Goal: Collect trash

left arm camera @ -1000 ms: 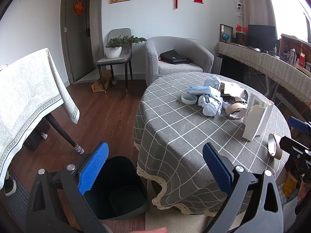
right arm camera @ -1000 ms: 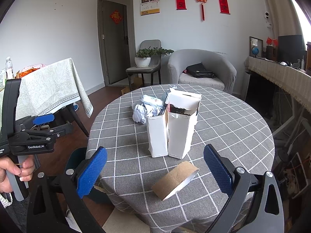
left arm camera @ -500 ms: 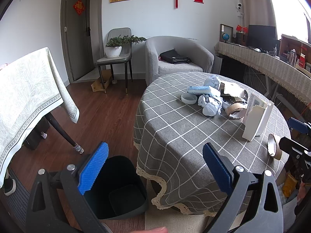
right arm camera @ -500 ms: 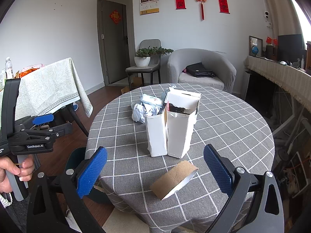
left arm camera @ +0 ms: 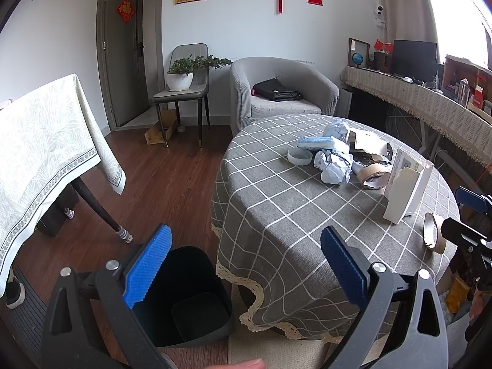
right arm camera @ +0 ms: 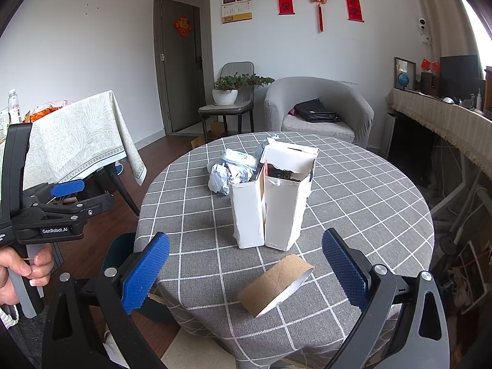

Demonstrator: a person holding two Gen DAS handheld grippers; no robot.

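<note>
Setting: a round table [right arm camera: 369, 203] under a gray checked cloth, in a living room with a gray armchair [right arm camera: 319, 107] behind it.
Right gripper [right arm camera: 246, 272]: held low at the near table edge, jaws spread wide and holding nothing, its blue pads on either side of a cardboard tape core [right arm camera: 275, 283].
Left gripper [left arm camera: 243, 264]: off the table's left side, jaws just as wide and empty, hanging over the dark trash bin [left arm camera: 190, 298] on the wood floor.
Trash: the tape core lies tilted on its side nearest the right gripper; just behind it stand 2 torn white cartons [right arm camera: 273, 200], touching each other; beyond them a heap of crumpled paper [right arm camera: 229, 170]; a second tape core [left arm camera: 373, 173] and a white ring [left arm camera: 299, 156] lie near the heap.
Bin: open-topped, beside the table's skirt, apparently empty.
Step in hand: by the look of it, the first pickup, with the near tape core the likely target.
Doing it well: bring the pads down across the core's curved wall, not its open ends, and close gently, since thin card should buckle under a hard squeeze.
Risk: the core may roll off the edge if nudged; the cartons look easy to topple.
</note>
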